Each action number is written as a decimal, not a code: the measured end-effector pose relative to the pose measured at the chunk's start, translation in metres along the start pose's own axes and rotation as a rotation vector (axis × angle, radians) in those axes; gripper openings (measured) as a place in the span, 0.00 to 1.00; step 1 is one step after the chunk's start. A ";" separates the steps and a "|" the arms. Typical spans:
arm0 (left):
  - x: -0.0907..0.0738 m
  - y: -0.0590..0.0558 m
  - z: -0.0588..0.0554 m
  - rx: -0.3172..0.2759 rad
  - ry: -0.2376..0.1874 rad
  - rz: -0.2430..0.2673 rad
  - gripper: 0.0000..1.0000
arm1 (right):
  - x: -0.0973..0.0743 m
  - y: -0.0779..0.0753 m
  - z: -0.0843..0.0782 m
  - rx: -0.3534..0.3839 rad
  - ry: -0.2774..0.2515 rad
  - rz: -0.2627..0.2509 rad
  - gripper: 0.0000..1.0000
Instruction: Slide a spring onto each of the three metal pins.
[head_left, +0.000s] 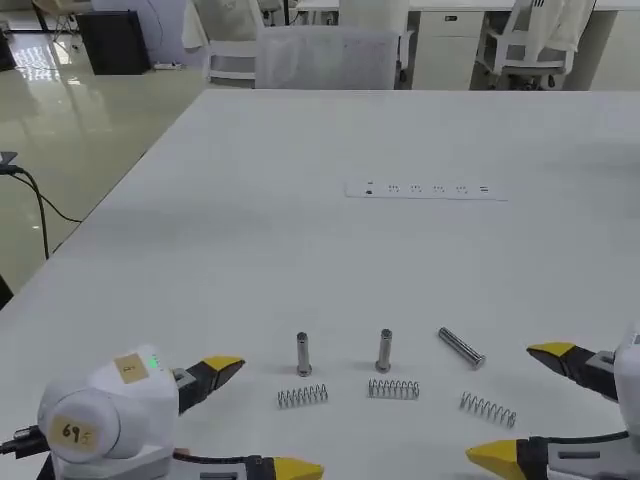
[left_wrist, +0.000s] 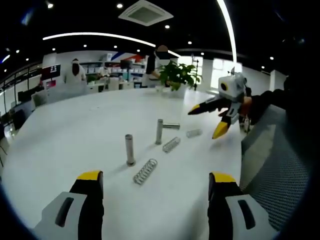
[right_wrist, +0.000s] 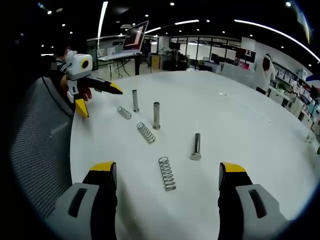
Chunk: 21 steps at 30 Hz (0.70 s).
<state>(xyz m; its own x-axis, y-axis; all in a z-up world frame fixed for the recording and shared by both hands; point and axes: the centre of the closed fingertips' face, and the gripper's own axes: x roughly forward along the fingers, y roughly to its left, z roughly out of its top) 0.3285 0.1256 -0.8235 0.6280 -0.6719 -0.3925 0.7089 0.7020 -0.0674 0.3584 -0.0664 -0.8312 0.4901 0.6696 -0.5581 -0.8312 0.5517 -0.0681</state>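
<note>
Three metal pins sit on the white table: the left pin (head_left: 303, 354) and middle pin (head_left: 384, 350) stand upright, the right pin (head_left: 461, 347) lies on its side. A spring lies in front of each: left spring (head_left: 302, 396), middle spring (head_left: 393, 389), right spring (head_left: 488, 409). My left gripper (head_left: 258, 418) is open at the bottom left, jaws pointing right toward the left spring (left_wrist: 145, 171). My right gripper (head_left: 522, 405) is open at the bottom right, with the right spring (right_wrist: 167, 173) and the lying pin (right_wrist: 196, 146) ahead of its jaws. Nothing is held.
A white power strip (head_left: 425, 190) lies flat mid-table beyond the pins. Chairs (head_left: 326, 56) and desks stand past the far edge. A cable (head_left: 35, 205) hangs off the left side over the floor.
</note>
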 end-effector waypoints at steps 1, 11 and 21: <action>0.000 0.000 0.000 0.000 -0.001 0.000 0.83 | 0.000 0.000 0.000 -0.001 0.001 0.000 0.84; -0.001 0.000 0.001 -0.003 -0.006 -0.001 0.83 | -0.001 -0.001 -0.001 0.001 0.005 -0.002 0.83; 0.000 -0.001 0.000 -0.001 -0.006 -0.008 0.82 | -0.003 -0.006 -0.001 0.007 0.006 -0.019 0.81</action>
<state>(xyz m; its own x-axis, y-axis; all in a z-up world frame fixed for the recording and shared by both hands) 0.3275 0.1249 -0.8229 0.6243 -0.6789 -0.3866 0.7137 0.6969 -0.0713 0.3611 -0.0723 -0.8299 0.5038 0.6559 -0.5621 -0.8201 0.5677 -0.0725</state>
